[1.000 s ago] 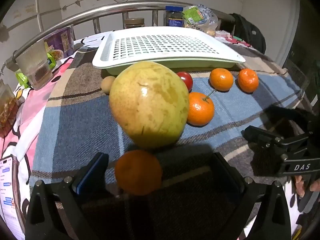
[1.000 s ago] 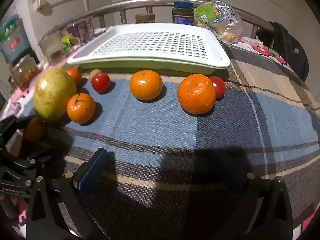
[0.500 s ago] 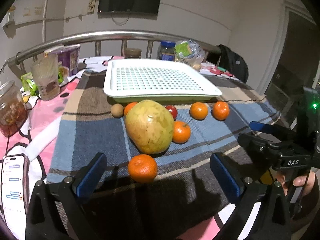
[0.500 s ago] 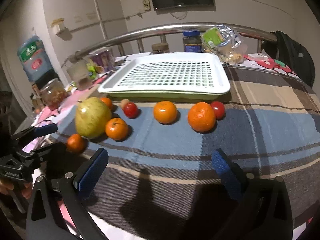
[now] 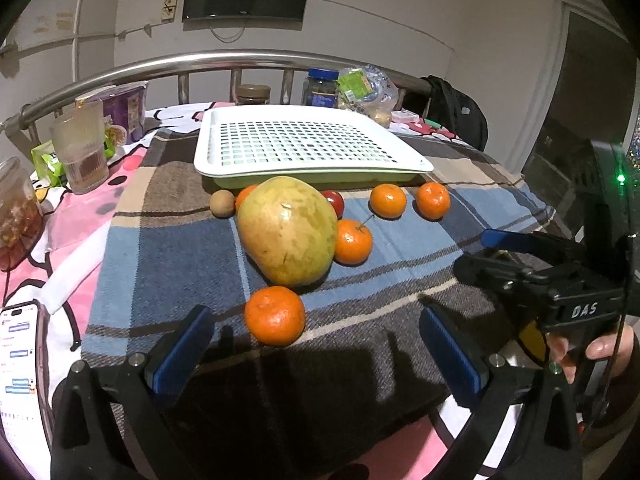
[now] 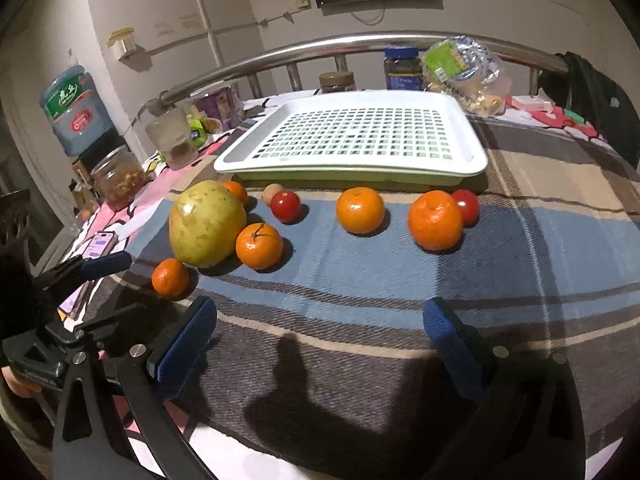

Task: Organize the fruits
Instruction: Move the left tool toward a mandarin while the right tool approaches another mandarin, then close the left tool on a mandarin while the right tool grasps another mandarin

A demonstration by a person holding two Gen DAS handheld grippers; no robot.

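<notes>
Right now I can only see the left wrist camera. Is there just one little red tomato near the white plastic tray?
Observer: No. A second small round red tomato sits right beside the rightmost orange mandarin, which hides it from you.
Operator: Is my right claw holding anything?
Observer: No. The right claw is wide open and empty, above the checked woven blanket.
Operator: What's far off to the left?
Observer: A big blue plastic water jug with a green label, by the wall.

A checked blanket (image 6: 400,292) holds a white tray (image 6: 356,136) at the top and fruit mid-frame.
</notes>
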